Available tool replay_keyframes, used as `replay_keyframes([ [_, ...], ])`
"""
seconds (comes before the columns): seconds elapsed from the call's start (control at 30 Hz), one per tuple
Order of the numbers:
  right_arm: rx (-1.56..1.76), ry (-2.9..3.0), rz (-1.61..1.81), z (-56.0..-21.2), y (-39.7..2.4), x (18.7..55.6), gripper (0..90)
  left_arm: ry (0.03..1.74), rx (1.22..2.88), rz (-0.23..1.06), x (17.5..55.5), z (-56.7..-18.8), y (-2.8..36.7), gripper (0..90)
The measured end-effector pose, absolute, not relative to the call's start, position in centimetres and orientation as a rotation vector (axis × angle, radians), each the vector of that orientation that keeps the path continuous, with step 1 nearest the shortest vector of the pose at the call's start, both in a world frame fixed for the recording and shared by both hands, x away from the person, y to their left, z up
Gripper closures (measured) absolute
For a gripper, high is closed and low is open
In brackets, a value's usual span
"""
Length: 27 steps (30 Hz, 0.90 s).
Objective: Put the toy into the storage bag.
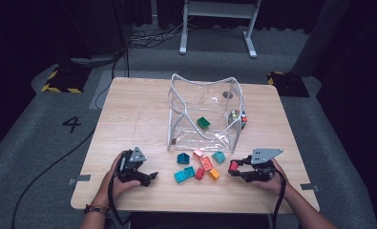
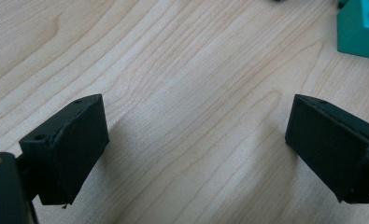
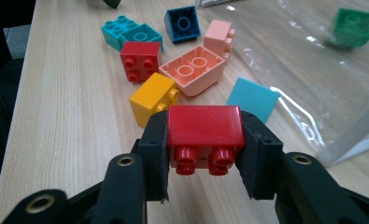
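Observation:
My right gripper (image 3: 205, 140) is shut on a red brick (image 3: 205, 127), studs facing the camera, lifted just off the table; in the high view the gripper (image 1: 235, 168) and the red brick (image 1: 233, 165) are at the right of the brick pile. Loose bricks lie ahead of it: yellow (image 3: 153, 98), a second red (image 3: 140, 60), salmon (image 3: 194, 70), blue (image 3: 182, 23), turquoise (image 3: 126, 30) and teal (image 3: 252, 98). My left gripper (image 1: 150, 177) rests open left of the pile. Bare wood shows between its pads in the left gripper view (image 2: 196, 140), and a teal brick (image 2: 359, 28) is beyond them.
A clear plastic bag (image 1: 176, 109) stands open behind the pile, with a green brick (image 1: 203, 122) inside and a small multicoloured object (image 1: 238, 118) at its right wall. The wooden table (image 1: 133, 109) ends close in front of both hands.

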State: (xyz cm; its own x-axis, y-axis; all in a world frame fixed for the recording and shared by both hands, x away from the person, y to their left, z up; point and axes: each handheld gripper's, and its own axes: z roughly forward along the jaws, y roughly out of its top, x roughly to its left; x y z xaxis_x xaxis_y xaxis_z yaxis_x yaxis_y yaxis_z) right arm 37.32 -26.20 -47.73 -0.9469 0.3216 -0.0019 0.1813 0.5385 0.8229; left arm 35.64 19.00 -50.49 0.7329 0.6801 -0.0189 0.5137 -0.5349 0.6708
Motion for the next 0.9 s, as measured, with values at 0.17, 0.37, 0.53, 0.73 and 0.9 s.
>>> replay_keyframes([
  [0.17, 0.464, 2.594, 1.386, -46.7, -26.9, 37.4, 59.0, 0.896, 2.260, 0.321, 35.6, -50.5, 19.0, 6.2],
  [0.37, 0.446, 2.559, 1.400, -45.2, -27.6, 37.8, 59.0, 0.896, 2.262, 0.319, 35.6, -50.5, 19.0, 6.2],
  [0.53, 0.439, 2.527, 1.403, -43.6, -28.4, 38.1, 59.0, 0.896, 2.260, 0.321, 35.6, -50.5, 19.0, 6.2],
  [0.73, 0.449, 2.483, 1.403, -41.5, -29.3, 38.9, 59.0, 0.901, 2.258, 0.314, 35.6, -50.5, 19.0, 6.2],
  [0.9, 0.446, 2.452, 1.419, -39.6, -29.8, 39.4, 59.0, 0.897, 2.259, 0.316, 35.6, -50.5, 19.0, 6.2],
])
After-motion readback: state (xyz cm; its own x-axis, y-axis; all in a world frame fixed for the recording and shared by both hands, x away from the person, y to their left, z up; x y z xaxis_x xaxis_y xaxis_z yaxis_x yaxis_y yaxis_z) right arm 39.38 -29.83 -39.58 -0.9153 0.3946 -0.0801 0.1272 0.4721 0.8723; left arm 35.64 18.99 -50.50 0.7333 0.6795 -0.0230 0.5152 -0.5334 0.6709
